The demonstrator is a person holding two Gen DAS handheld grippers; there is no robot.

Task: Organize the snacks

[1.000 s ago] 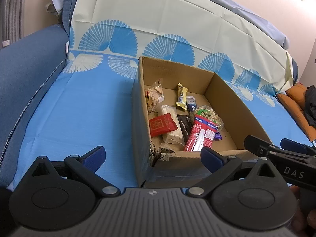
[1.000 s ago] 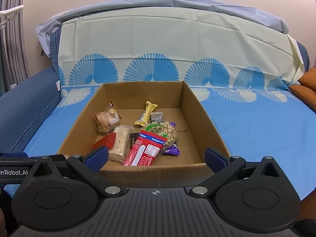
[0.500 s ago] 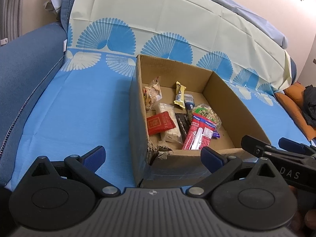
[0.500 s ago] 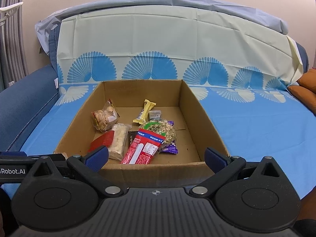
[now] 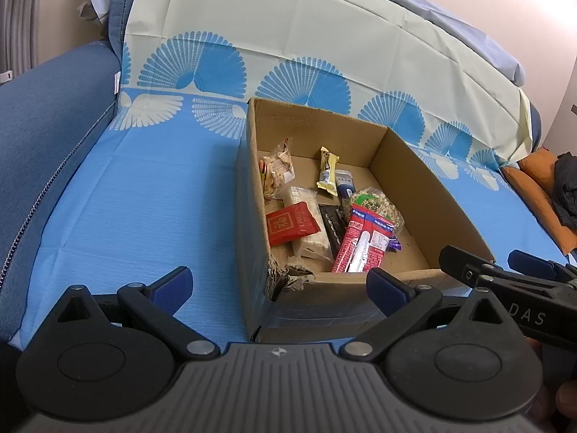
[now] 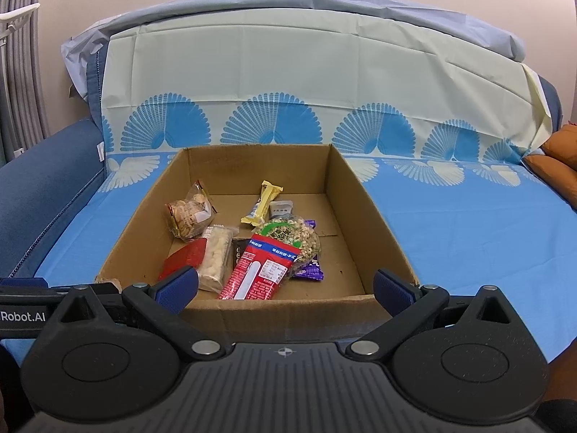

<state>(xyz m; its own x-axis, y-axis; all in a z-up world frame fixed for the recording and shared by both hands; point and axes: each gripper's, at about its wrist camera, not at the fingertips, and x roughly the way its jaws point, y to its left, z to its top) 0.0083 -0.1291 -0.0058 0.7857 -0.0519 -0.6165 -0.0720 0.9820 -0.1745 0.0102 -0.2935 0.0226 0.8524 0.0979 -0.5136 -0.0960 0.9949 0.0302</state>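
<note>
ahead of both claws, inside an open brown cardboard box point(image 6: 378, 238) on the blue-sheeted sofa seat point(image 5: 137, 216), lay the snacks in a loose heap: a long red-and-white printed packet point(image 6: 258, 274) nearest the claws, propped on a clear bag of pale round puffs with a green label point(image 6: 292, 234), with a purple wrapper point(image 6: 310, 270) poking out beneath. to the left of these sat a pale rice-cake bar in clear wrap point(image 6: 216, 256), a flat red pouch point(image 5: 290, 223) and a dark flat packet point(image 5: 331, 227); farther off were a crinkled clear bag of brown biscuits point(image 6: 189, 213), a yellow wrapped bar point(image 6: 261, 204) and a small grey-white sachet point(image 6: 281, 209).

the left claw point(image 5: 279, 283) hung released, blue pads wide apart, empty, low off the box's near-left corner. the right claw point(image 6: 286, 287) was likewise spread and empty, just short of the near wall.

the snacks all lay in the box, which fits either a finished gathering or a jumble awaiting sorting; the frames do not settle it. any pick here would go best from above, pinching a packet across its narrow width and taking top-lying ones first, since the overlapped pieces would drag neighbours.

the near cardboard wall stood between pads and packets, and its near-left corner point(image 5: 288, 278) was torn and crumpled. the two tools sat close together. an orange cushion point(image 6: 559, 158) lay far right, a fan-patterned cloth point(image 6: 288, 72) draped behind.
</note>
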